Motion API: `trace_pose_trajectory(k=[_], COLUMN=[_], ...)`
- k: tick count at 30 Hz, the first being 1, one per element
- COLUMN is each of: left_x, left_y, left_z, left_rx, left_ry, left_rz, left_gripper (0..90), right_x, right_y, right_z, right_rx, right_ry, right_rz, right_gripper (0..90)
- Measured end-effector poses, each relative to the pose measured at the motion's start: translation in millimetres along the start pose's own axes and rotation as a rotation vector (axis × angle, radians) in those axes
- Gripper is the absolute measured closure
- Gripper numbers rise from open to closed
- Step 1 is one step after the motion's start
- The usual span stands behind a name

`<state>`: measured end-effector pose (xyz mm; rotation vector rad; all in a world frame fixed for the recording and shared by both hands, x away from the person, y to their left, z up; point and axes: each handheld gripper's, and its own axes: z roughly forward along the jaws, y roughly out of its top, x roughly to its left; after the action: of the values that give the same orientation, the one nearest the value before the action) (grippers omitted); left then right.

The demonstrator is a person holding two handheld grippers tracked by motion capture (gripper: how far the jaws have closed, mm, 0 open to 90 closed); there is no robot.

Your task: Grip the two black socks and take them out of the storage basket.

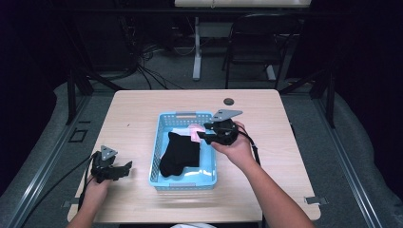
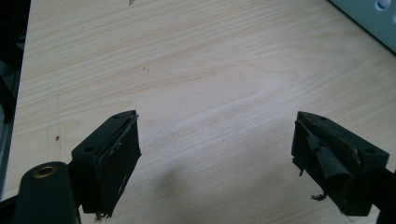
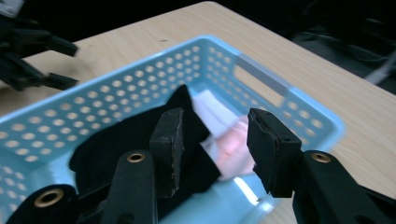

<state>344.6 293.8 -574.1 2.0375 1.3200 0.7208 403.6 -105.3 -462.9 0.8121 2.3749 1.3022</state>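
A light blue perforated basket (image 1: 159, 142) (image 3: 116, 88) stands in the middle of the wooden table (image 1: 138, 109). Inside lie a black cloth (image 1: 179, 153) (image 3: 121, 135) and a pink and white cloth (image 1: 195, 132) (image 3: 229, 144) at its far right corner. My right gripper (image 1: 202, 134) (image 3: 215, 149) hovers open over the basket's right rim, its jaws just above the pink cloth and holding nothing. My left gripper (image 1: 124, 167) (image 2: 217, 154) rests open at the table's front left, left of the basket, above bare wood.
A small dark round cap (image 1: 229, 101) sits in the table near its far edge. Behind the table stand a black chair (image 1: 256, 42) and a white desk leg (image 1: 196, 47), with cables on the floor.
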Motion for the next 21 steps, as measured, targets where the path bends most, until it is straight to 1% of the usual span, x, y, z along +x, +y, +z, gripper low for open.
trace_pose_trajectory(k=[2,5,7,8,11,17,21], left_x=[0.2,-0.2,-0.3,-0.2,-0.4,-0.3,0.0], left_y=[0.2,0.4,0.6,0.7,0.8,0.9,0.8], left_z=[0.2,0.5,0.4,0.4,0.5,0.1,-0.5], left_rx=[0.001,0.001,0.002,0.002,-0.003,-0.007,-0.003], left_ry=[0.0,-0.001,-0.004,-0.004,-0.005,-0.005,-0.006], left_rz=[0.001,-0.002,0.0,0.001,-0.004,-0.006,0.001], left_gripper=[15.4,15.4,15.4,15.4,15.4,15.4,15.4], right_x=[3.3,7.1,8.8,9.3,9.2,6.9,3.5], right_y=[7.0,15.4,19.6,20.7,23.1,26.3,25.7], right_z=[7.4,20.2,29.0,33.6,47.1,69.5,81.5], right_rx=[0.006,0.023,0.047,0.053,0.105,0.174,0.199], right_ry=[0.013,0.049,0.056,0.057,0.056,0.047,0.052], right_rz=[-0.02,-0.027,-0.043,-0.043,-0.058,-0.056,-0.032], right_gripper=[57.0,57.8,58.3,58.6,59.5,59.8,61.1])
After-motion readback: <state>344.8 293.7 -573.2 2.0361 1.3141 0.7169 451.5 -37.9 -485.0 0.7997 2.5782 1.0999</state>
